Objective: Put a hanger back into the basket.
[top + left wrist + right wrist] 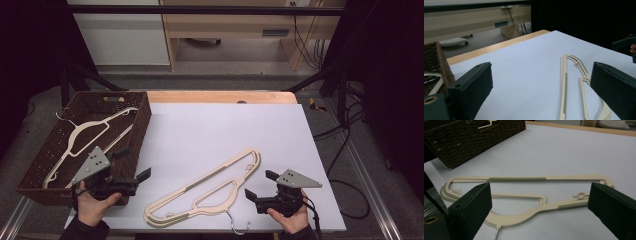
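Cream plastic hangers [210,187] lie stacked on the white tabletop [200,130] between your hands, while your left gripper [132,167], beside the wicker basket [142,125], and your right gripper [260,185] both stand wide open, holding nothing.

Two cream hangers [205,187] lie stacked on the near middle of the white table [200,125] (the doubled outline gives the pair away). One more cream hanger [82,140] lies in the one brown wicker basket [140,130] at the left. Two hand-held grippers, near left [134,170] and near right [258,186].
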`<state>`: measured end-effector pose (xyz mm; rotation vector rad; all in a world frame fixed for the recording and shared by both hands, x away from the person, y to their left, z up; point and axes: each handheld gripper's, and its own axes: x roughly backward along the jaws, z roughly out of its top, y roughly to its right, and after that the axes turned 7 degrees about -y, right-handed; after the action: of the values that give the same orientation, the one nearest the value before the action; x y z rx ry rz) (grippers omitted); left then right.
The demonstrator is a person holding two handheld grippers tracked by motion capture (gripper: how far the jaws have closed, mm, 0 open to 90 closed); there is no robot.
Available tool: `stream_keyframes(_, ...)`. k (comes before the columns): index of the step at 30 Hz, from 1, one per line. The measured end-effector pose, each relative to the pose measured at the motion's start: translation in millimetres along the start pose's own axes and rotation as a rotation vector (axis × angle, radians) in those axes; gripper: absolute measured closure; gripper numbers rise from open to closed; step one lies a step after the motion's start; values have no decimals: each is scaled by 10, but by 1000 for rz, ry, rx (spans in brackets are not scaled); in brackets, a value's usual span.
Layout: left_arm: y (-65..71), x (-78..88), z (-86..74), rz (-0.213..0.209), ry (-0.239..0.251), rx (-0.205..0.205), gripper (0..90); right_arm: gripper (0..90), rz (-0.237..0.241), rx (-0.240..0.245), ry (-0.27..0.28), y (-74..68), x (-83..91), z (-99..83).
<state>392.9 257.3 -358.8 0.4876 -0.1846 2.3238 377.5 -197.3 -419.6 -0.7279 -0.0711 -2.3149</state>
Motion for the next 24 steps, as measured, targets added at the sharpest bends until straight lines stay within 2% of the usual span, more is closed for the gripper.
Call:
stream_keyframes(3,109,-50,-17,-18,-10,-22,40,58,16,11,-16,-67,-19,2)
stream_keyframes(5,164,-80,-33,-9,-30,-45,40,65,27,6,-19,-112,-44,-1)
stream_keyframes(7,198,-112,-72,-30,-33,-29,41,67,31,4,-34,-144,-77,-14)
stream_keyframes(13,273,-250,-206,-26,-78,-31,64,99,54,18,-99,-258,-178,-82)
stream_keyframes(17,288,-355,-296,-39,-99,-7,113,144,77,40,-151,-367,-271,-150)
stream_keyframes(19,297,-401,-333,-23,-121,-24,125,165,69,44,-185,-417,-323,-189)
stream_keyframes(22,300,-431,-361,-14,-134,-24,154,198,70,41,-218,-453,-380,-249)
stream_keyframes(23,289,-449,-381,-11,-143,-12,161,213,69,29,-229,-469,-401,-271)
stream_keyframes(24,287,-457,-391,-9,-143,-5,172,229,69,39,-241,-471,-420,-292)
